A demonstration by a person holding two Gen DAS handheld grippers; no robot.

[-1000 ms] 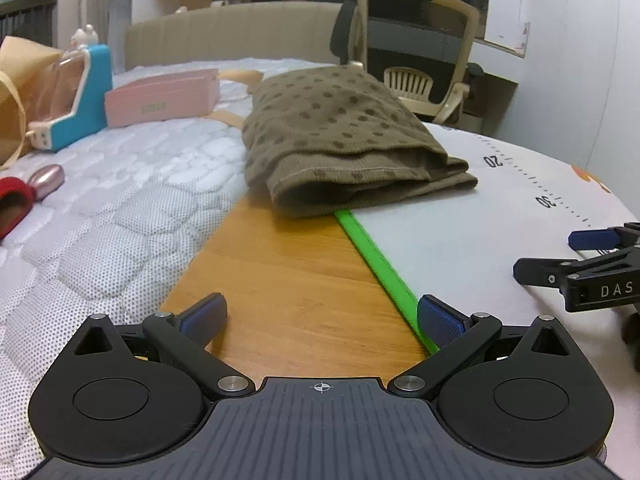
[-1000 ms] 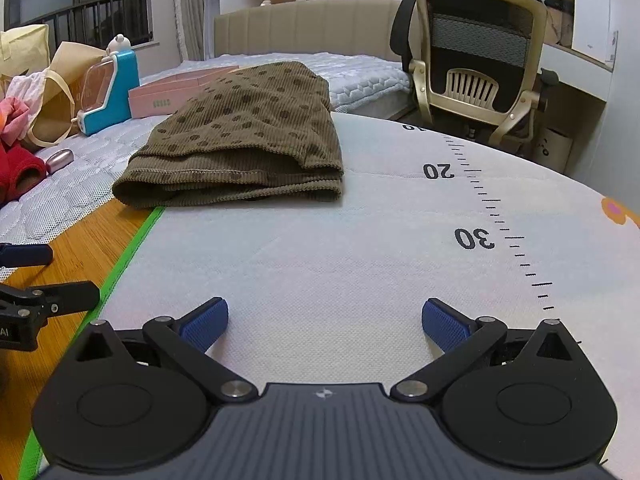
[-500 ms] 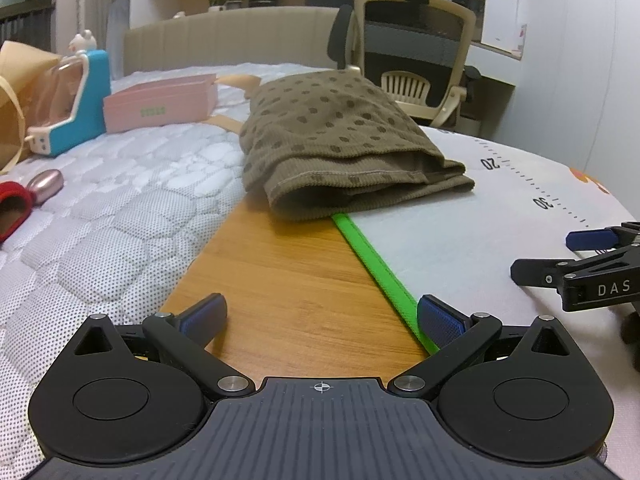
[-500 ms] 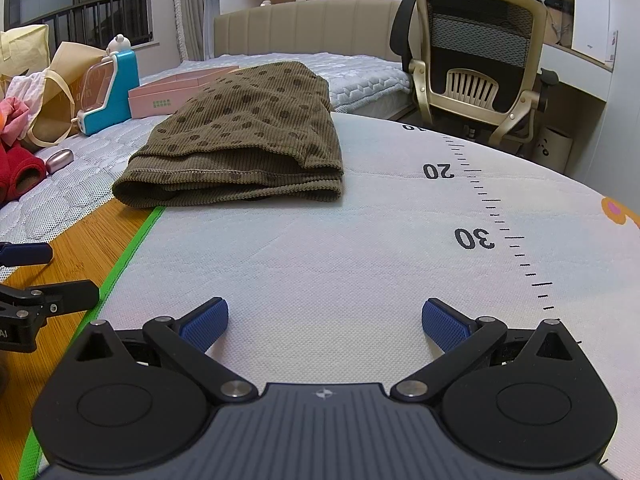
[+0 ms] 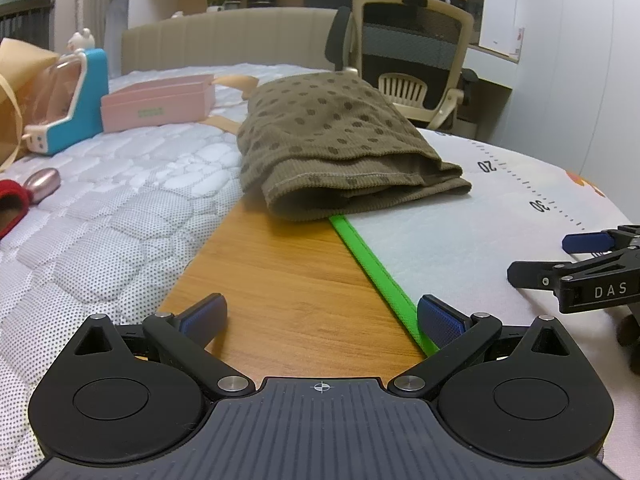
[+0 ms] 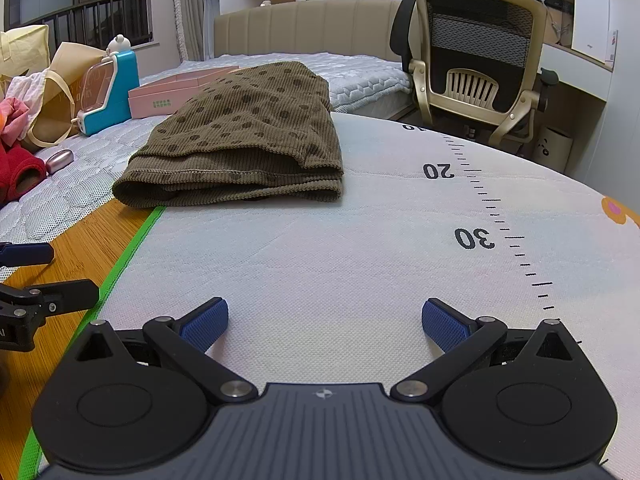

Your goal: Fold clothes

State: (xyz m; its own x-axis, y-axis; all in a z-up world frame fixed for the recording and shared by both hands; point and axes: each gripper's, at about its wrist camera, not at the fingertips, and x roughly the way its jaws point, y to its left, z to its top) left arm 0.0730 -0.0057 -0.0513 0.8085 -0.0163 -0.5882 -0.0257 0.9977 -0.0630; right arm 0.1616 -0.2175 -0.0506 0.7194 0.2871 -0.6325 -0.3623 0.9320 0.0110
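Resting: both tools sit low and idle at the near edge, neither touching the cloth.
Far left clutter: a blue-and-white toy and a pink box lie on the quilted mattress, well apart from the work.
Left tool: released, its blue pads spread wide with nothing between them; it hovers over the bare wooden board, its right pad just beside the green edging strip.
Garment: the brown polka-dot ribbed garment lies already folded into a thick bundle, straddling the green strip where mattress, board and mat meet.
Garment axis: its long side runs near to far, with the stacked open hems facing the tools.
Bearing from left tool: ahead and slightly right.
Right tool: released too, pads wide apart and empty, poised above the white measuring mat.
Bearing from right tool: ahead and to the left; the garment sits well left of the printed ruler marks.
Nearer hand: I cannot tell; the two look about equally far, the left lined up with the bundle's left corner, the right with its right corner.
Judgement: the fold looks largely done; any further halving would likely start at those near corners.
Far right: an office chair stands beyond the mat.
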